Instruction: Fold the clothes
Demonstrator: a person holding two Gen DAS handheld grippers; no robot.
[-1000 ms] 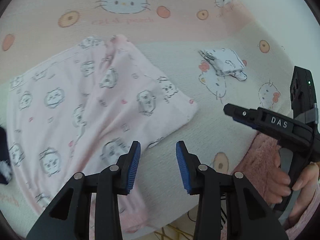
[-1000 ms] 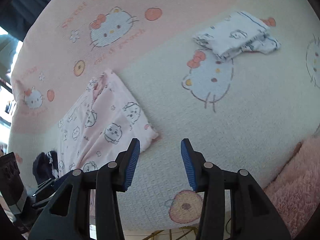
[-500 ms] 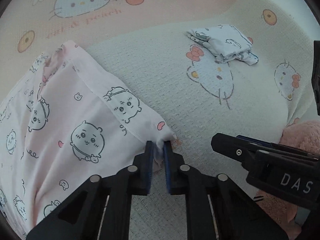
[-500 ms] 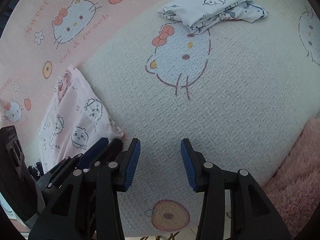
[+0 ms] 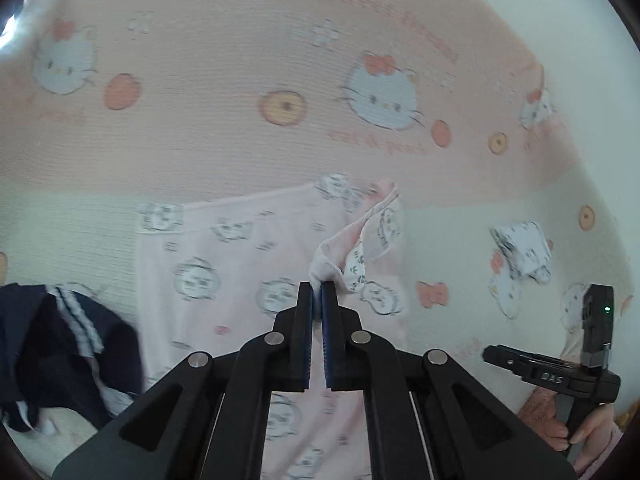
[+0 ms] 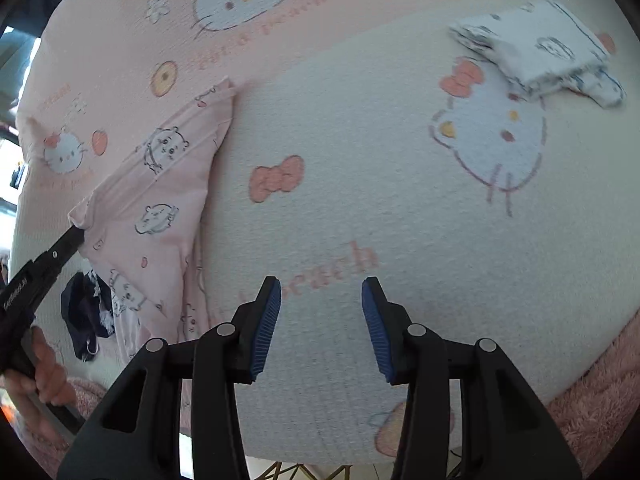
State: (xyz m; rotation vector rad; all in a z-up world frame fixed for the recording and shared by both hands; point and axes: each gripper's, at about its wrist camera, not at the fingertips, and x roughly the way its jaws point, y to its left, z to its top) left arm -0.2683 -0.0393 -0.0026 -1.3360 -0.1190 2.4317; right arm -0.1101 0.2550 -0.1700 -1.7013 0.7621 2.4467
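Pink printed garment (image 5: 240, 272): spread on the cartoon-cat bedspread (image 6: 400, 220), one corner lifted. Left gripper (image 5: 317, 286): clamped tight on that corner. Right gripper (image 6: 320, 308): jaws apart, empty, over bare bedspread beside the garment. Folded white garment (image 6: 540, 48): well apart from the pink one. Dark garment (image 5: 60, 344): just beside it, opposite side.
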